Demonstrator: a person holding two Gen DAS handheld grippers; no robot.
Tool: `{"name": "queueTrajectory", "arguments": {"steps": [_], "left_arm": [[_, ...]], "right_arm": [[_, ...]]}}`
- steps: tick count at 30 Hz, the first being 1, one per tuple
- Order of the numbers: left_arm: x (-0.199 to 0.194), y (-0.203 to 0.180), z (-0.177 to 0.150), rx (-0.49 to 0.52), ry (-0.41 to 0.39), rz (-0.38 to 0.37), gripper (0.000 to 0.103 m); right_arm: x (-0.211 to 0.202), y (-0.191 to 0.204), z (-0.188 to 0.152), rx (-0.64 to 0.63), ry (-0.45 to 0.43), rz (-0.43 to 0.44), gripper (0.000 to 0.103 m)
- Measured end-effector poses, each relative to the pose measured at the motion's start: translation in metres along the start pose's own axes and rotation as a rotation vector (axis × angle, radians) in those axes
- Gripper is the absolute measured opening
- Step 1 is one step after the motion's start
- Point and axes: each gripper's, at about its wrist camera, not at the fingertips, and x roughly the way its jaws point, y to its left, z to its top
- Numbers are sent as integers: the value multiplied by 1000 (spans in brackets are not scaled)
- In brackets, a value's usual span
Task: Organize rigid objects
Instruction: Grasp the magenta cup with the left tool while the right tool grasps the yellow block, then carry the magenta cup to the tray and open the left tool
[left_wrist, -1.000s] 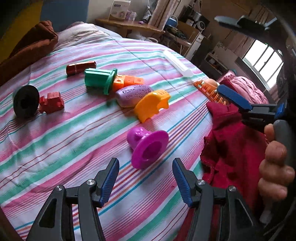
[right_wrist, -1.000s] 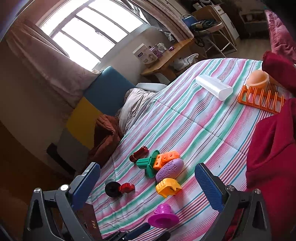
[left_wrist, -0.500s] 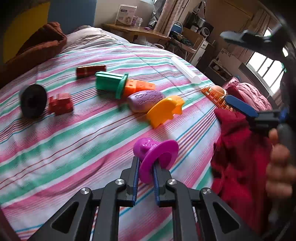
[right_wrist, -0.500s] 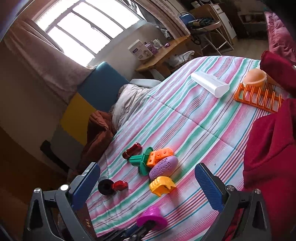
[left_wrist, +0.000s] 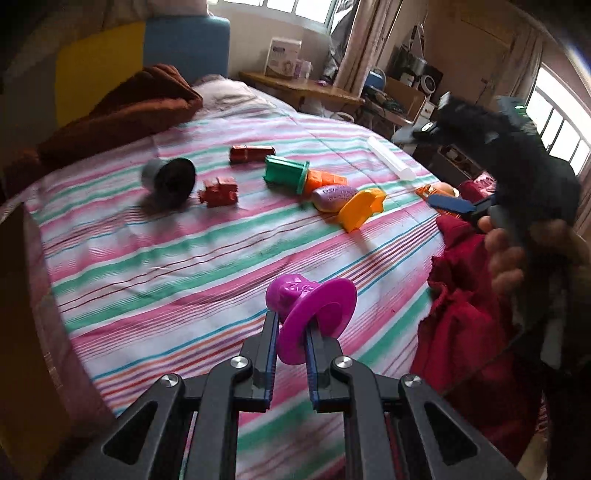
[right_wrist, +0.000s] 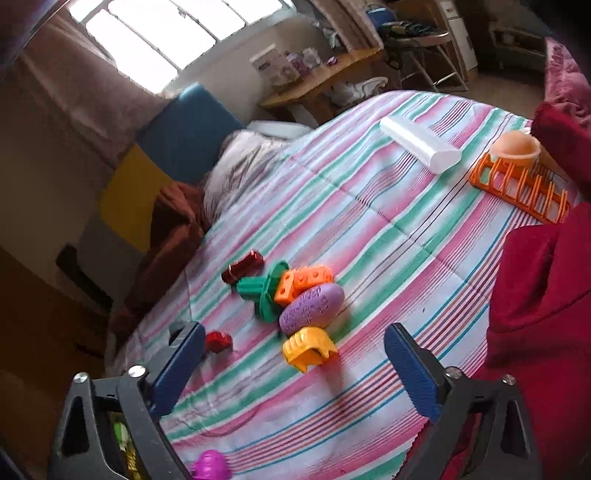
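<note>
My left gripper (left_wrist: 290, 326) is shut on the rim of a magenta flanged toy (left_wrist: 314, 314) and holds it above the striped bedspread (left_wrist: 177, 258); the toy also shows in the right wrist view (right_wrist: 210, 466). My right gripper (right_wrist: 293, 354) is open and empty, above the yellow toy (right_wrist: 308, 347) and the lilac oval (right_wrist: 312, 304). Further off lie a green flanged piece (right_wrist: 260, 291), an orange brick (right_wrist: 304, 280), a dark red cylinder (right_wrist: 242, 271) and a red toy vehicle (right_wrist: 218, 341). A black cup (left_wrist: 170, 179) lies on its side at the left.
An orange rack (right_wrist: 521, 188) with a peach bowl (right_wrist: 515, 147) stands at the bed's right side beside a white tube (right_wrist: 421, 142). Red cloth (right_wrist: 546, 314) covers the right edge. A brown blanket (left_wrist: 118, 110) lies at the head. The bed's near left edge drops off.
My left gripper closed on the magenta toy's rim and lifted it off the bedspread. My right gripper stayed open and moved lower, toward the toy cluster.
</note>
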Motion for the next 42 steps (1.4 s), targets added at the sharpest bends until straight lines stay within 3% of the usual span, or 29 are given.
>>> {"name": "queueTrajectory", "arguments": {"steps": [6,14,15,17,18,23,32,42], "left_arm": [[-34,7,-10,-2,-56,13,12],[-73,27,-18,-53,-119,27,12],[-77,31,-20,-67,-125,33,12],[-85,39,-23,-89,-133,42,12],[-88,42,-24,-100,-138,47,12],[-109,63,-33,-169,-171,79,12],[-155,124,-61,-314,-234,265,12],[-183,202,-111,-506,-190,475,12]], "right_arm": [[20,17,-2,-99,99,-94,81],[65,34,2,-207,189,-254,77],[71,31,2,-206,202,-264,72],[84,24,0,-209,219,-300,46],[91,20,-1,-207,246,-325,26],[93,33,-10,-301,242,-342,26],[87,53,-15,-399,222,-258,26],[90,79,-32,-526,213,-234,26]]}}
